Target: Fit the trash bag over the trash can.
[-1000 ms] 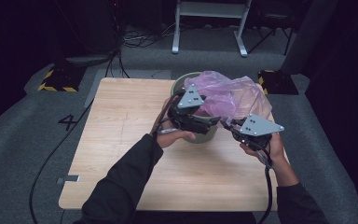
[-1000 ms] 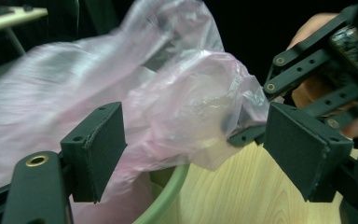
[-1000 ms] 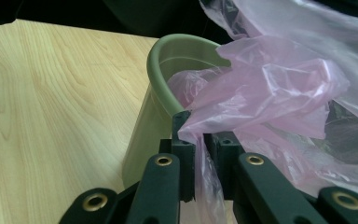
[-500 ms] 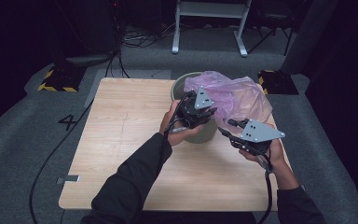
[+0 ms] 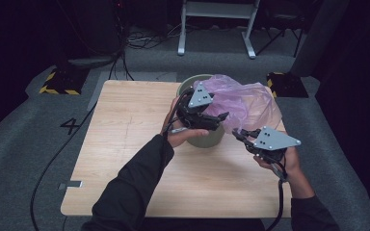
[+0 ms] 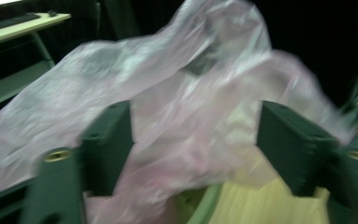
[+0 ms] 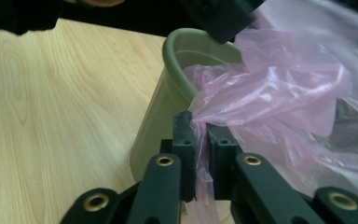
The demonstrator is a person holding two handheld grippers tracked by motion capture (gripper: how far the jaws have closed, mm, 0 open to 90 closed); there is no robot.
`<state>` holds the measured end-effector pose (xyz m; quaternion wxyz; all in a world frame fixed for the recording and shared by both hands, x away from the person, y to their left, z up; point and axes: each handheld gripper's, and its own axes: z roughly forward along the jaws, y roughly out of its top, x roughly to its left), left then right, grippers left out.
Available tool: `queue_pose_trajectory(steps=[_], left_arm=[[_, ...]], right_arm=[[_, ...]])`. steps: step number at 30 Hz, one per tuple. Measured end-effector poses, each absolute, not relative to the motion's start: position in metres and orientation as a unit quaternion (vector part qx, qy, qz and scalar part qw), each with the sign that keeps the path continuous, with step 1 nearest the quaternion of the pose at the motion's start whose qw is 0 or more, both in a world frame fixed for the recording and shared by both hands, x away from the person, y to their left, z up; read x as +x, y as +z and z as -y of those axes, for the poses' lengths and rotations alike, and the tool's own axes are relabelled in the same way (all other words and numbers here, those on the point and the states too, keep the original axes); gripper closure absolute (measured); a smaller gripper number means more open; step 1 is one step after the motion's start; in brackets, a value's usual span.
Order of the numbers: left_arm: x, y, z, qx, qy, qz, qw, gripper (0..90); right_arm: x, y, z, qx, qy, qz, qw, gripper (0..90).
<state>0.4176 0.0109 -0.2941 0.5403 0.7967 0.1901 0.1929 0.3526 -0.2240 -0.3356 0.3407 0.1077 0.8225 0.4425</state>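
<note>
Pinching a fold of thin, translucent pink plastic bag point(image 7: 279, 88) between right gripper point(image 7: 201, 135) fingers, which have just been closing, just beside the rim of the round olive-green plastic bin point(image 7: 168, 93). Spread wide after just opening, left gripper point(image 6: 193, 144) fingers point(image 6: 109, 144) with bag film loose between them, above the bin's mouth. Draped over the bin's far side, standing on the pale wooden worktop point(image 5: 125, 125).
</note>
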Motion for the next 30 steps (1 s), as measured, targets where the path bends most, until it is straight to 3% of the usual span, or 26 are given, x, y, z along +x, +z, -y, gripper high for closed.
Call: queue_pose_trajectory(steps=[4, 11, 12, 13, 16, 19, 20, 22, 24, 26, 30], left_arm=[[0.413, -0.289, 0.006, 0.802, 0.172, -0.181, 0.543, 17.8], [0.409, -0.29, 0.027, 0.818, 0.173, -0.176, 0.519, 16.3], [0.409, -0.291, 0.029, 0.823, 0.176, -0.176, 0.511, 23.1], [0.409, -0.292, 0.03, 0.825, 0.181, -0.177, 0.506, 23.1], [0.411, -0.295, 0.031, 0.837, 0.195, -0.181, 0.479, 40.7], [0.415, -0.297, 0.026, 0.841, 0.192, -0.181, 0.471, 61.1], [0.418, -0.298, 0.021, 0.846, 0.197, -0.177, 0.462, 72.0], [0.418, -0.299, 0.02, 0.849, 0.2, -0.175, 0.457, 75.9], [0.42, -0.301, 0.013, 0.854, 0.215, -0.17, 0.443, 87.9], [0.421, -0.301, 0.009, 0.854, 0.215, -0.171, 0.442, 88.7], [0.422, -0.299, -0.012, 0.846, 0.221, -0.179, 0.452, 89.2]], right_arm=[[0.352, -0.337, 0.214, 0.095, 0.434, -0.828, 0.343, 84.2], [0.349, -0.339, 0.207, 0.086, 0.424, -0.831, 0.351, 79.8], [0.347, -0.339, 0.206, 0.082, 0.42, -0.831, 0.354, 78.0], [0.347, -0.339, 0.206, 0.082, 0.42, -0.831, 0.354, 78.0], [0.345, -0.339, 0.204, 0.078, 0.422, -0.83, 0.356, 72.1], [0.344, -0.338, 0.204, 0.08, 0.429, -0.826, 0.357, 64.3], [0.344, -0.339, 0.204, 0.084, 0.431, -0.824, 0.358, 63.4], [0.344, -0.339, 0.204, 0.084, 0.432, -0.824, 0.356, 62.5], [0.342, -0.338, 0.206, 0.083, 0.434, -0.821, 0.361, 60.7], [0.341, -0.338, 0.206, 0.084, 0.438, -0.818, 0.364, 59.4], [0.34, -0.335, 0.211, 0.096, 0.439, -0.816, 0.364, 44.7]])
